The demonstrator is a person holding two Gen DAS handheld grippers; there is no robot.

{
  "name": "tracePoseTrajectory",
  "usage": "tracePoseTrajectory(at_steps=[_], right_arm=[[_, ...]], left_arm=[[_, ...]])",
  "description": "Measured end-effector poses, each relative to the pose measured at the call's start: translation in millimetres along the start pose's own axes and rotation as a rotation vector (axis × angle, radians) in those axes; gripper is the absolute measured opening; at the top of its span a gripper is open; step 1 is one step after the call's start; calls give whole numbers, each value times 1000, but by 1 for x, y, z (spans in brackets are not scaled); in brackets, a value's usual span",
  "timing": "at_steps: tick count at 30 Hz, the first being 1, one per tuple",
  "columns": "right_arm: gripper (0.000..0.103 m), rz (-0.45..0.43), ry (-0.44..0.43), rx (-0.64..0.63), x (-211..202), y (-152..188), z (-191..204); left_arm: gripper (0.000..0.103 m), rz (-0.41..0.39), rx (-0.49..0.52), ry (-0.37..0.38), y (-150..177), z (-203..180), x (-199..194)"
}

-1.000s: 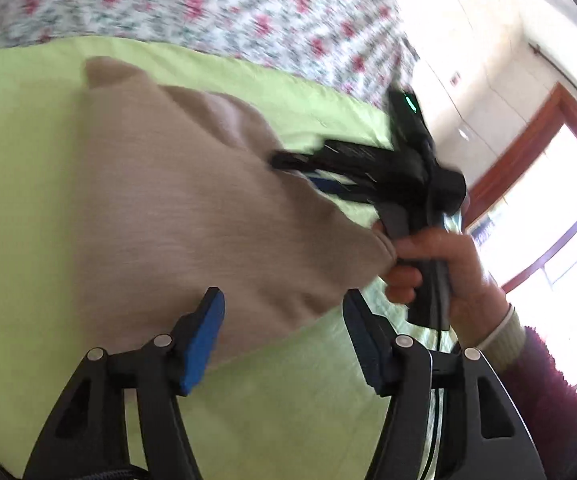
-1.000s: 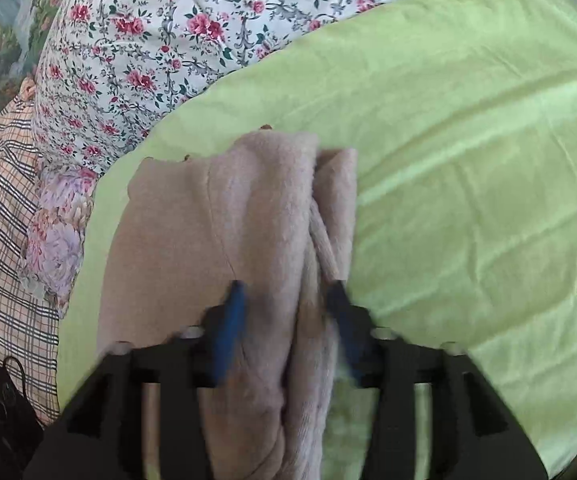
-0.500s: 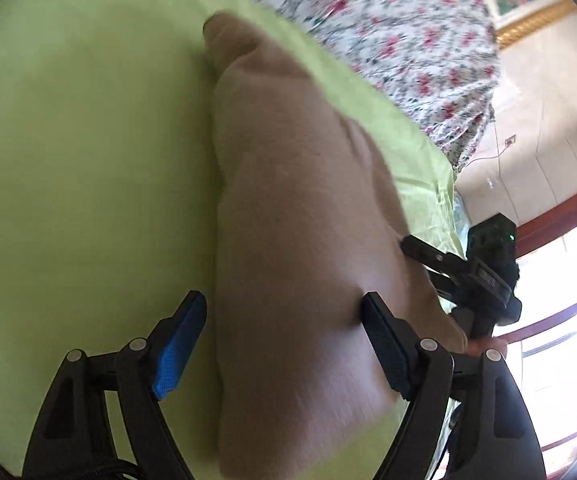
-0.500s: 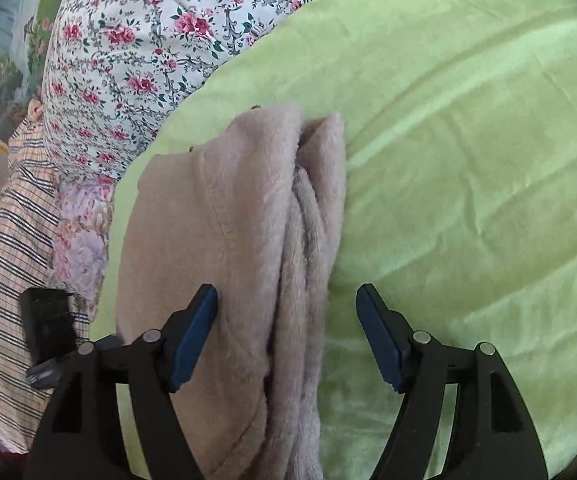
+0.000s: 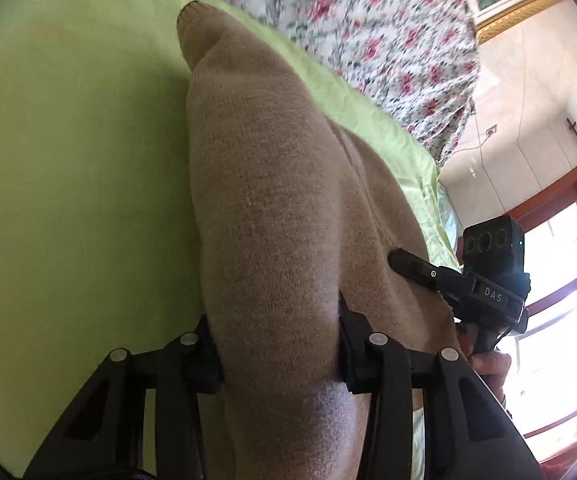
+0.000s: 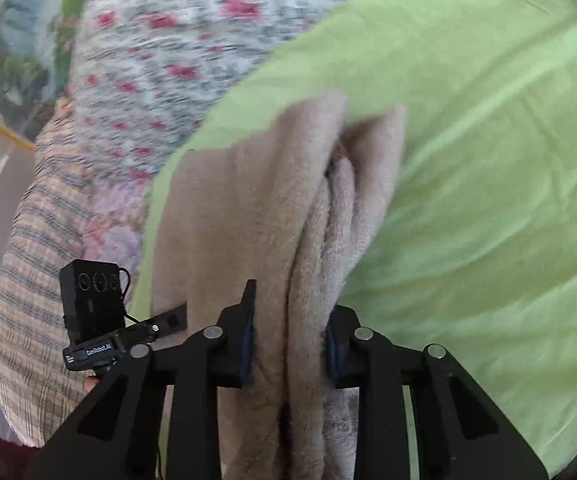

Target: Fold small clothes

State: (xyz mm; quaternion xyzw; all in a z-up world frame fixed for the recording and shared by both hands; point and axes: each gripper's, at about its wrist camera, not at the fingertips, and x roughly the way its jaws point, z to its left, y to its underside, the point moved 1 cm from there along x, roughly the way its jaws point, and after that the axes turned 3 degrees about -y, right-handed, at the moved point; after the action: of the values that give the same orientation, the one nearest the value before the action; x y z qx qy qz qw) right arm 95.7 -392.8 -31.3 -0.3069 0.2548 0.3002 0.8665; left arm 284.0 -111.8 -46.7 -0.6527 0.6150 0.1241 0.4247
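My left hand-held gripper (image 5: 276,344) is clamped on a thick fold of the beige knit garment (image 5: 272,200). My right hand-held gripper (image 6: 288,344) is clamped on its stacked layered edge. The garment lies on the green bedsheet (image 6: 488,160); open sheet spreads right of that edge, the floral quilt (image 6: 160,60) borders beyond.

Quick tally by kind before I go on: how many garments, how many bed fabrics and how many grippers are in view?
Garments: 1, the folded beige knitted garment
Bed fabrics: 3, the lime-green sheet, the pink-flowered white quilt, the plaid checked cloth
Grippers: 2, the left gripper and the right gripper
Total: 6
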Motion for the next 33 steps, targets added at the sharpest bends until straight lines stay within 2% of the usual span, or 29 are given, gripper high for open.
tracePoseTrajectory(at_steps=[7,11,14,15,18,19,21,22,25,27,29,30,32,33], right_arm=[[29,74,-166,-46,53,52,65],[29,137,-197,-45,88,83,78],[29,181,-132,-47,111,102,74],[30,183,-97,-61,115,107,72],[38,180,-89,-49,112,106,70],[40,185,-62,-60,110,104,72],[58,188,13,-91,104,100,76],[60,166,63,-116,97,94,79],[60,68,157,-175,82,72,92],[60,48,124,-194,84,55,101],[60,81,116,-187,101,38,103],[58,103,139,-182,115,30,100],[45,136,165,-155,132,25,92],[20,148,141,-133,138,24,88]], left_arm=[[42,-33,-21,-69,49,29,-104],[42,-22,-48,-117,77,55,-136],[47,8,-101,-144,100,86,-134],[52,4,-120,-135,106,96,-135],[58,-21,-177,-69,111,108,-138],[58,-27,-182,-64,109,107,-139],[63,-62,-180,-80,104,109,-150],[65,-74,-178,-87,104,114,-156],[67,-134,-202,-98,81,118,-167],[67,-167,-235,-111,62,127,-168],[67,-171,-266,-116,48,139,-165],[67,-171,-277,-118,44,145,-164],[67,-166,-290,-134,34,151,-156],[66,-163,-291,-147,33,156,-154]])
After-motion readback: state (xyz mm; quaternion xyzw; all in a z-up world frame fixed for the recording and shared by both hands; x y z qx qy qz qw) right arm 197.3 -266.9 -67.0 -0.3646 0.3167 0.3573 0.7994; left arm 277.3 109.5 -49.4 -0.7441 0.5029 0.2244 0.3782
